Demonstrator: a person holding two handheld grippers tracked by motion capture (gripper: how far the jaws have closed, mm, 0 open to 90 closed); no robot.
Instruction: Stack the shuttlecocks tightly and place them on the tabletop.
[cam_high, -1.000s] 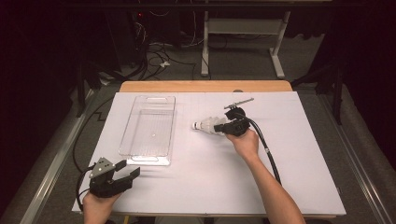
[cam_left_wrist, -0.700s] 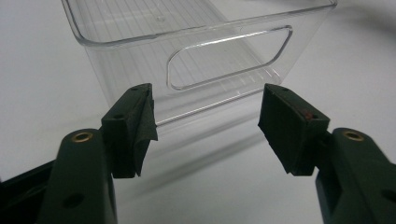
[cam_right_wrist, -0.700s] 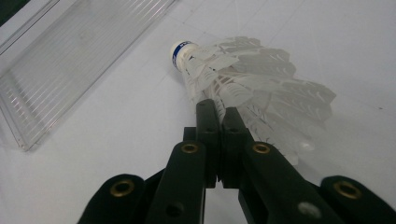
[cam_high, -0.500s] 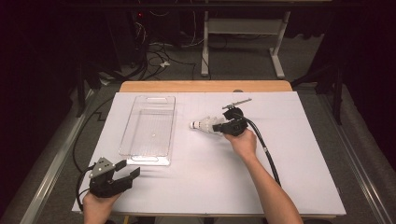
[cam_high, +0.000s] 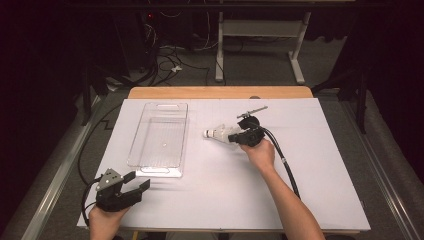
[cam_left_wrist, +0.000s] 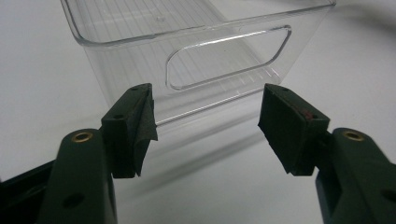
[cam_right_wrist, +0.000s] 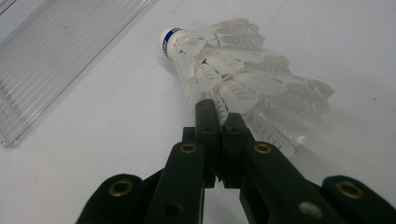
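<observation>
Both grippers visible, right gripper (cam_right_wrist: 223, 123) pinching shuttlecock (cam_right_wrist: 233, 79) feathers, skirt edge blurred, left gripper (cam_left_wrist: 205, 123) wide.

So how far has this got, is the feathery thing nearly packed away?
Done: the right claw has pinched the skirt of the white feathered shuttlecock. In hand: that grip, beside the clear plastic bin. Left: the bin looks empty, so the shuttlecock probably goes in next. The left claw waits open before the bin's handle end.

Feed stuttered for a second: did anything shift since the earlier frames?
Nothing visibly moved. The right hand-held gripper remains shut on the shuttlecock beside the clear bin; the left hand-held gripper stays open near the bin's front end.
</observation>
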